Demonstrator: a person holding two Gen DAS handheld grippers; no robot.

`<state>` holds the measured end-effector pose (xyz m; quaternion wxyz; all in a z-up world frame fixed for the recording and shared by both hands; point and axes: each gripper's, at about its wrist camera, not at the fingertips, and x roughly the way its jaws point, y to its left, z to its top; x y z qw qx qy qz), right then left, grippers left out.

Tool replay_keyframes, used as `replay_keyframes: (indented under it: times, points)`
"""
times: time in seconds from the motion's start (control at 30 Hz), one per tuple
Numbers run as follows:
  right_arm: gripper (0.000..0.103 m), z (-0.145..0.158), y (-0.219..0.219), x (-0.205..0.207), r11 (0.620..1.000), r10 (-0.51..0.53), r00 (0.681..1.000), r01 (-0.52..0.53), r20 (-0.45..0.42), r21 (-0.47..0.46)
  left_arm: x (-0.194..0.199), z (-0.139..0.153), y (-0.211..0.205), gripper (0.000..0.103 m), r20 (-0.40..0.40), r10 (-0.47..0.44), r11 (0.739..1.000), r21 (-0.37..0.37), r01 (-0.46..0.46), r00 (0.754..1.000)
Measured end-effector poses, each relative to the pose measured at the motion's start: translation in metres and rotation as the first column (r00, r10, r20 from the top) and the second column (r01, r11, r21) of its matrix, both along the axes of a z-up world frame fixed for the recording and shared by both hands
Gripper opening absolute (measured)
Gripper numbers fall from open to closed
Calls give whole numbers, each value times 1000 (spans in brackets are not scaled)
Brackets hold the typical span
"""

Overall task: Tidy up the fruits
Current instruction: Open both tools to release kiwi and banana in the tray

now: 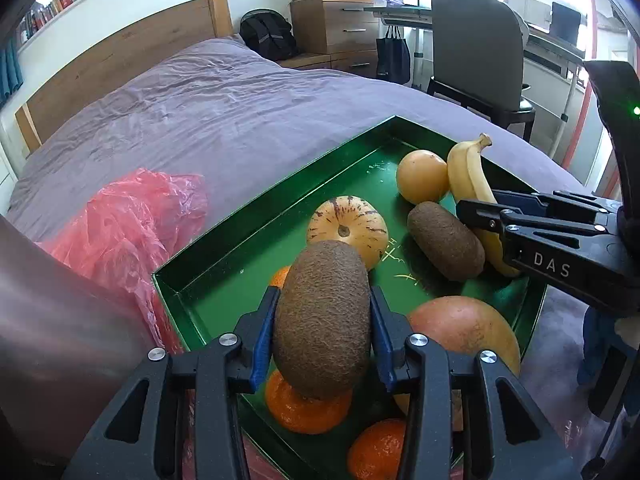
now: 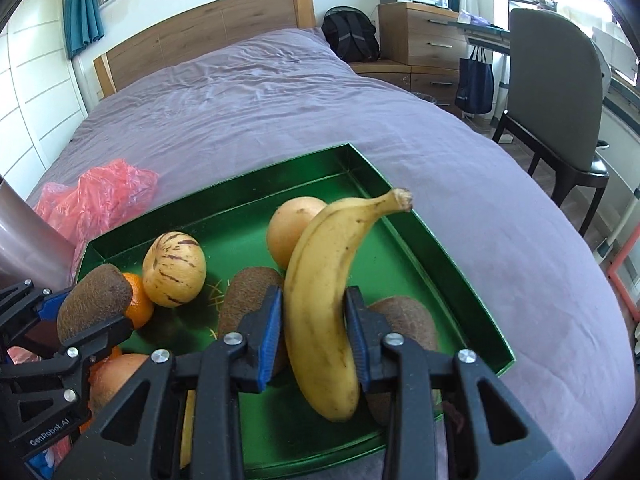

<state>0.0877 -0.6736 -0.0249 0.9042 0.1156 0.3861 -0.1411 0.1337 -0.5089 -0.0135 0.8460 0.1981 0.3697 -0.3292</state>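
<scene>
While both grippers hang over the green tray (image 1: 276,188) on the purple bedspread (image 1: 208,112), you hold two items: the left gripper (image 1: 323,322) is clenched on a brown kiwi (image 1: 322,320), pads on its long flanks, and the right gripper (image 2: 314,336) is clenched on the banana (image 2: 324,304) at mid-length, stem toward the tray's far corner. Both appear lifted clear of the tray floor, though contact beneath is hidden. Kiwi: light, fuzzy skin that grips well, flesh soft under pressure; keep the pads on the broad middle and squeeze no harder than now. Banana: light, smooth, easily bruised, curved so it may swing about the pads; mid-body is the right hold. Already in the tray: a striped pale melon-like fruit (image 1: 347,229) near its centre, a second kiwi (image 1: 445,240) just beside that toward the right wall, a round yellow-orange citrus (image 1: 422,176) toward the far corner, a large pinkish grapefruit-like fruit (image 1: 464,328) by the near-right wall, and several mandarins (image 1: 304,408) along the near edge, directly under your held kiwi. A red plastic bag (image 1: 128,224) lies outside the tray's left wall. Free floor remains along the tray's left side; that looks the likeliest spot for either fruit.
</scene>
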Motion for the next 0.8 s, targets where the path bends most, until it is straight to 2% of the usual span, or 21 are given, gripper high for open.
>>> replay_keyframes:
  times: [0.07,0.27,0.37,0.43,0.47,0.53,0.63,0.8]
  points:
    - [20,-1,-1,-2,1000,-5,1000,5,10,10,-3,0,-1,37,13,-10,1000,-2,10,1000]
    - [22,-1,0,-3,1000,-17,1000,16,13,10,2,0,3,44,-16,3,1000,-31,-4,1000]
    - [42,1,4,-5,1000,-21,1000,21,11,-7,4,2,8,52,-28,16,999,-51,-18,999]
    - [59,3,7,-6,1000,-20,1000,20,10,-22,3,5,8,58,-23,18,998,-57,-19,1000]
    - [61,4,10,-8,999,-20,1000,20,9,-35,2,6,9,58,-14,15,998,-56,-16,1000]
    - [74,7,13,-10,999,-21,1000,21,11,-47,-2,9,9,62,5,13,998,-54,-12,1000]
    - [86,10,21,-14,997,-22,1000,24,15,-71,-4,12,13,67,2,21,997,-71,-21,1000]
    - [97,15,32,-20,995,-22,1000,24,17,-99,-4,17,18,71,-3,40,995,-94,-40,999]
